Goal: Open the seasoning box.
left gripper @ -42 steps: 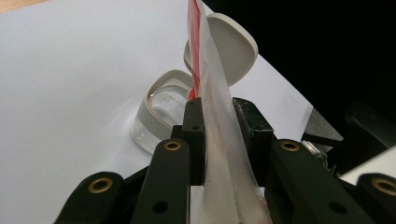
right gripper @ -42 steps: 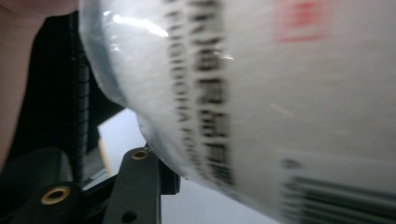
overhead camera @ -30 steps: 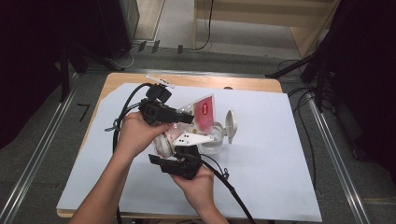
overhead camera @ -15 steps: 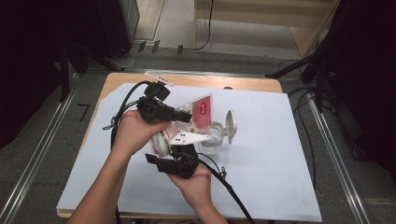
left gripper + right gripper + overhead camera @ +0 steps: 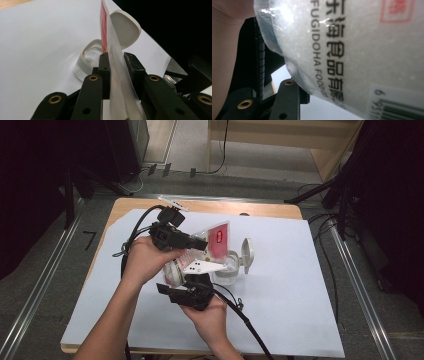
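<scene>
A clear bag of white granules with a red label [image 5: 218,240] is held tilted over a small clear container [image 5: 227,268], whose white flip lid [image 5: 247,254] stands open. My left gripper [image 5: 202,243] is shut on the bag's upper sealed edge [image 5: 117,67]; beyond its jaws the container [image 5: 88,58] and lid [image 5: 125,28] lie below. My right gripper [image 5: 189,277] comes in from the near side and is shut on the bag's lower, full end [image 5: 362,50]. One black finger [image 5: 259,65] presses the plastic; the other is hidden behind the bag.
A white sheet [image 5: 290,295] covers the wooden table [image 5: 270,210]. Cables trail from both grippers across the near left side. Dark equipment and metal rails flank the table.
</scene>
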### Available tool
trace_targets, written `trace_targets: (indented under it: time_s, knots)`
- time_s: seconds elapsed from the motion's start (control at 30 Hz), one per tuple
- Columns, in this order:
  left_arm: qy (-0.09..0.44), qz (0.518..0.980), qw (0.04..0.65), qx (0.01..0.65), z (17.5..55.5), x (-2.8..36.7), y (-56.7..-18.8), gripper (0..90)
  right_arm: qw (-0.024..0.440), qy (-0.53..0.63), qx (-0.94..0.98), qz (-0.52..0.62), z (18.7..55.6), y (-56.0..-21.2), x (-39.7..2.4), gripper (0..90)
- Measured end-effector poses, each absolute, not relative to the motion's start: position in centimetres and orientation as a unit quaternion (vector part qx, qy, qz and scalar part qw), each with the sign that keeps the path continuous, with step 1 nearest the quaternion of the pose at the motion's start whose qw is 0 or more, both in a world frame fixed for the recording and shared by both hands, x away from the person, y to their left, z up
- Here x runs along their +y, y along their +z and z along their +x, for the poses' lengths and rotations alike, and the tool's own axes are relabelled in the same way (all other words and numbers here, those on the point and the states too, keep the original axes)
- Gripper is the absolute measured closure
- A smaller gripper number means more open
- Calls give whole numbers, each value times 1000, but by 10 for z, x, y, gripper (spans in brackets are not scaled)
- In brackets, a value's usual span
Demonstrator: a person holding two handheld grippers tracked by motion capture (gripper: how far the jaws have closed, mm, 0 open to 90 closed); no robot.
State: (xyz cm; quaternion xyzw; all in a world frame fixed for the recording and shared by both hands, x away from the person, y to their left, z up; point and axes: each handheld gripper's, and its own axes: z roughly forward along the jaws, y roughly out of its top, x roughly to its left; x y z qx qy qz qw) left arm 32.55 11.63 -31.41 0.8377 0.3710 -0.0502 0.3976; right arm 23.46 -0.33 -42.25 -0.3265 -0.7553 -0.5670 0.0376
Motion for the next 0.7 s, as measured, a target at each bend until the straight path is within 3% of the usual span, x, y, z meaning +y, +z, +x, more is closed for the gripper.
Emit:
trace_targets:
  time_s: [0.7]
  knots:
    - [-97, 825, 395, 393, 337, 120, -317, 807, 23, -555, -772, -310, 236, -420, -2, 621]
